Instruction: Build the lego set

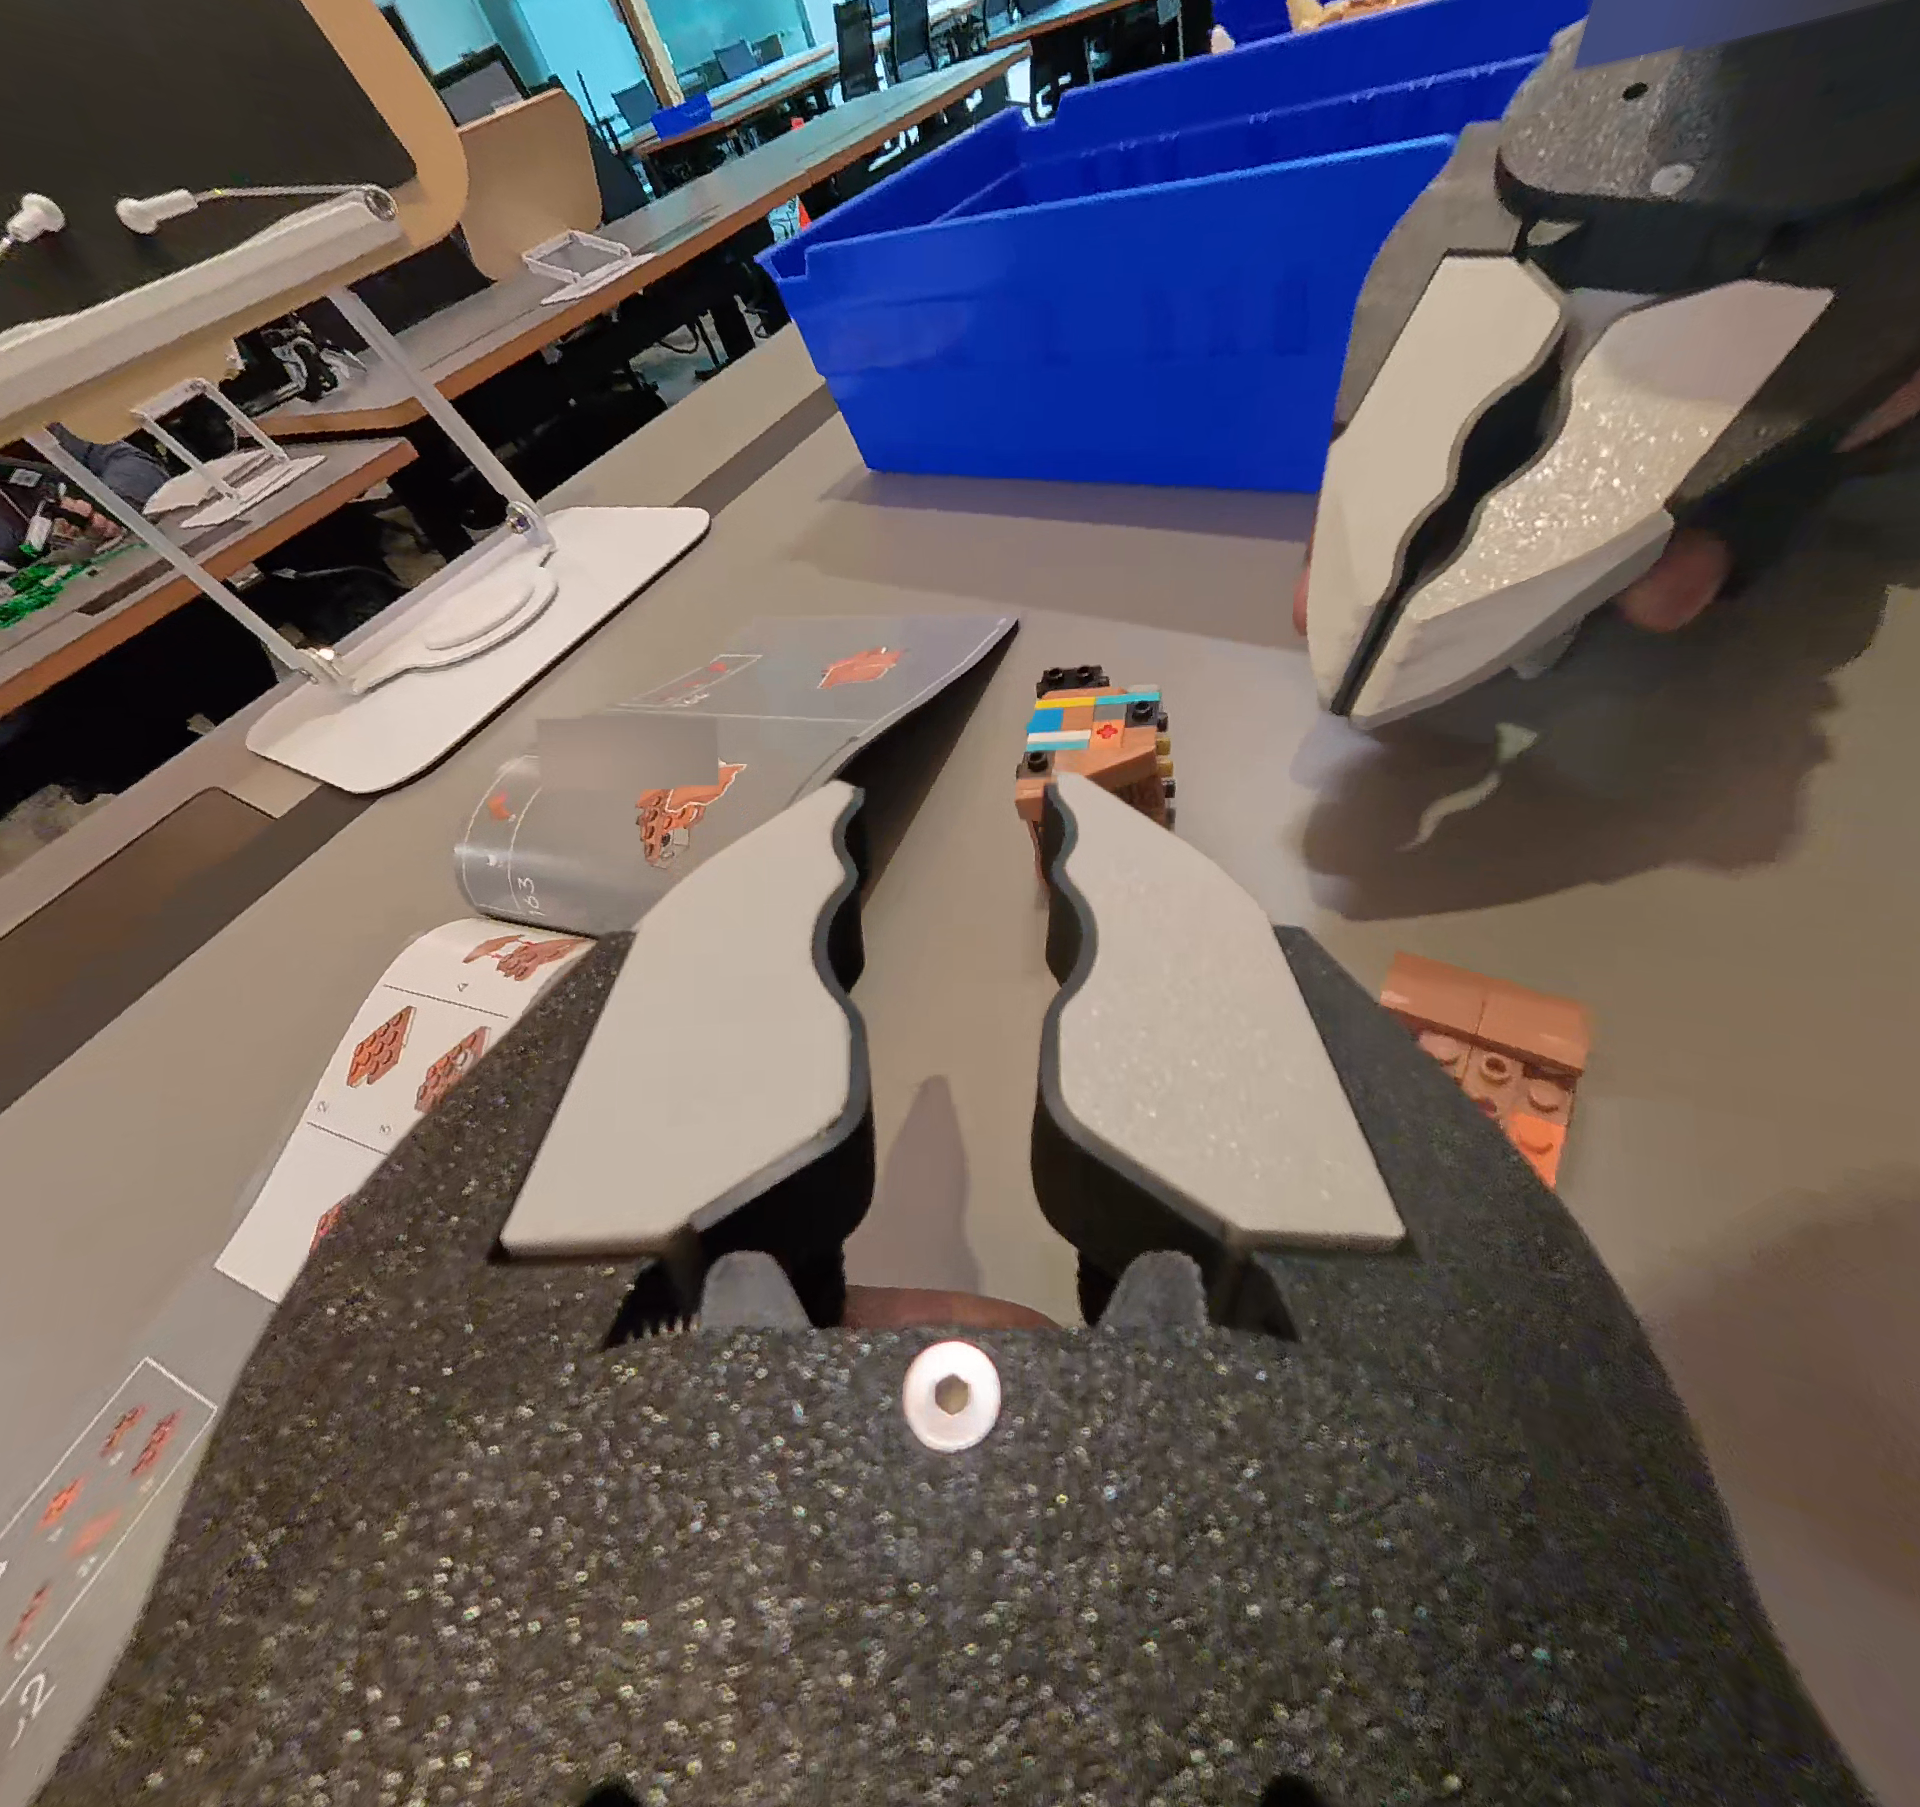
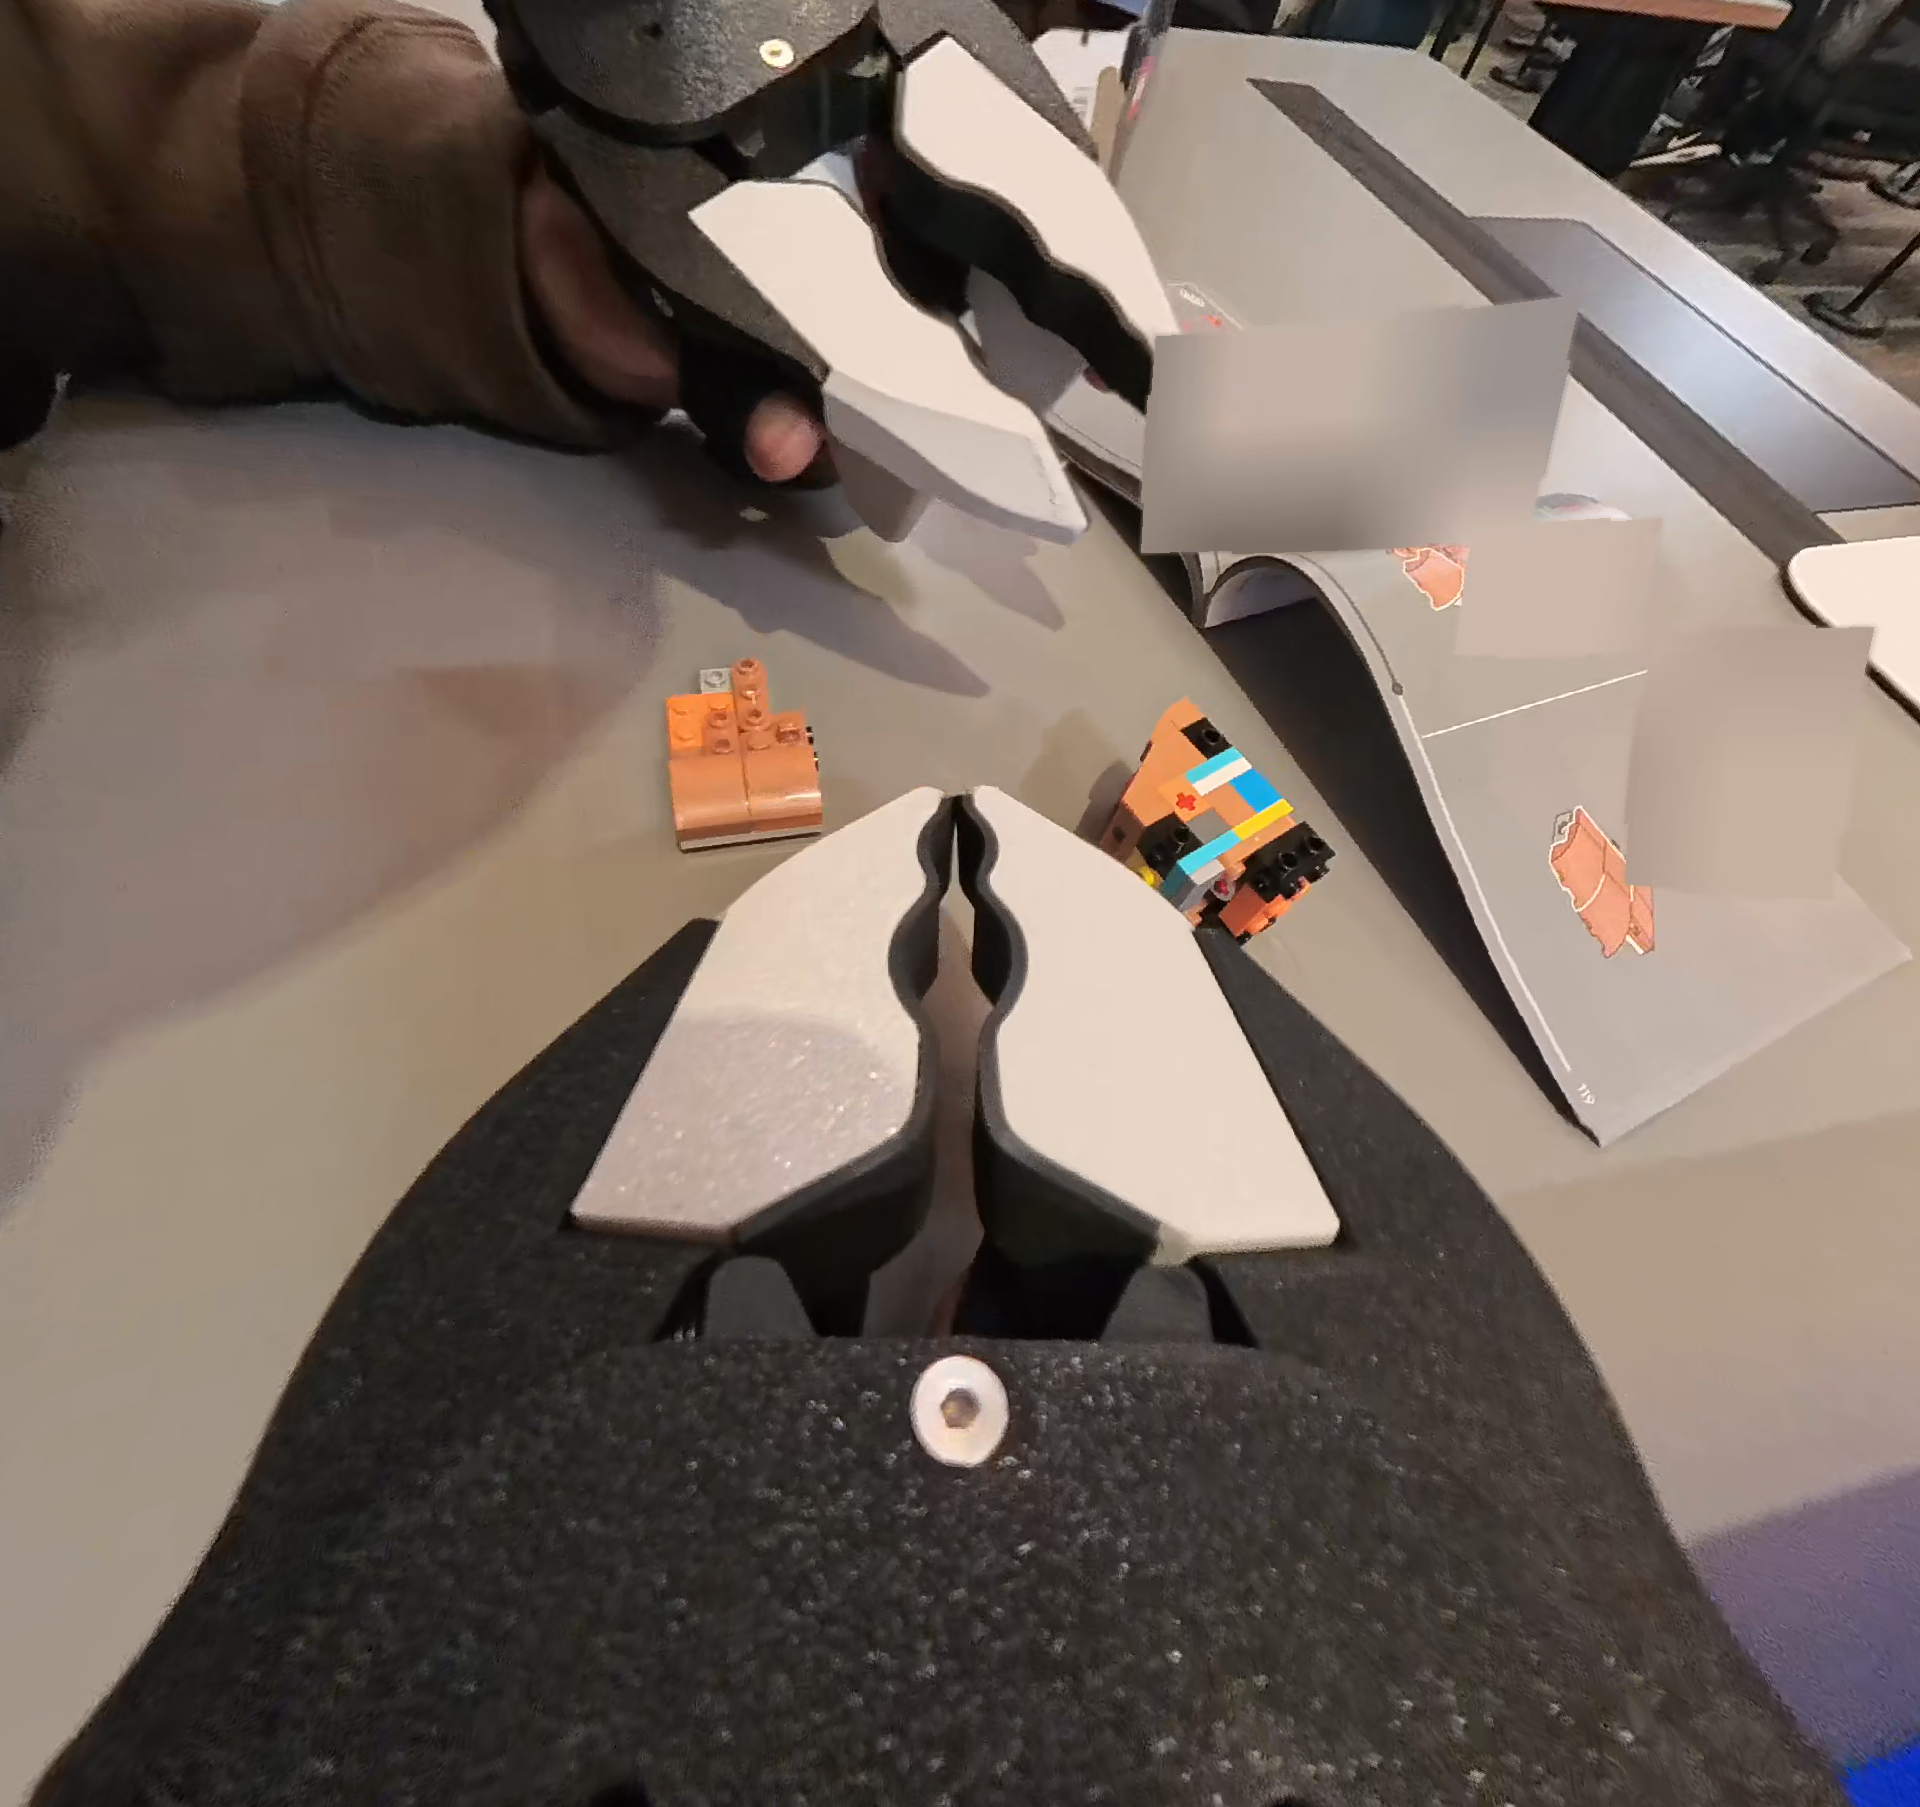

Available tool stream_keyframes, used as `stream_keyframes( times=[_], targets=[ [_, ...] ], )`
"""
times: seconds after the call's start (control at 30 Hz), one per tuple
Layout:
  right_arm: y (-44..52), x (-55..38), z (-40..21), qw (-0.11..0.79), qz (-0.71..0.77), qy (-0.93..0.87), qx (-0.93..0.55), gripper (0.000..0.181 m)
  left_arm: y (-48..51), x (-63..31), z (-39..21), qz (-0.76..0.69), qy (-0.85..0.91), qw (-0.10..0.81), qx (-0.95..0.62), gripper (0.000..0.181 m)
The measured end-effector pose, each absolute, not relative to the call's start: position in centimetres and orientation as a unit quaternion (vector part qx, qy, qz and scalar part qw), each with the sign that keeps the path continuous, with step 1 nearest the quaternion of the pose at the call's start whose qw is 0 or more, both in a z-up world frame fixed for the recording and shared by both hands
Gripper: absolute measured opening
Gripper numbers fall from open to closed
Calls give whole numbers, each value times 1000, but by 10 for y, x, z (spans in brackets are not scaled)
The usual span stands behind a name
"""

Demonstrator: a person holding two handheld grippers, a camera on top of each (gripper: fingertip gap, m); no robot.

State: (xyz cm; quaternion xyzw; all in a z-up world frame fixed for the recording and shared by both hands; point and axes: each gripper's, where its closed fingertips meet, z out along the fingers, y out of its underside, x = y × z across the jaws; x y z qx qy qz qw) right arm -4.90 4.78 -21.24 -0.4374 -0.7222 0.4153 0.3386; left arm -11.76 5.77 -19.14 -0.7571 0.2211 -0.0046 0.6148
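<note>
Brown and black bricks with blue, yellow and white tiles make up the model [image 1: 1099,744] lying on my grey tabletop [image 2: 416,978], just beside the booklet [image 2: 1621,884]. A flat orange piece [image 2: 743,770] sits near it, apart. My left gripper [image 1: 951,801] hangs over the tabletop with fingers spread, empty, the model just past its right fingertip. My right gripper [image 2: 956,801] has its tips pressed together on nothing, between the two builds. Blue bins [image 1: 1091,323] stand beyond.

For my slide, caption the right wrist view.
Shut right gripper between two loose lego sub-builds on the table.
</note>
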Motion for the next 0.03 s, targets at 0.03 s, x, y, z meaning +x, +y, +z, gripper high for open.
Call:
stream_keyframes(
  times=[0.03],
  targets=[
    [49, -49, -212, 335, 417, -720, -442, 0, 57, -118, -193, -2, 222, 610, -760, 31]
  ],
)
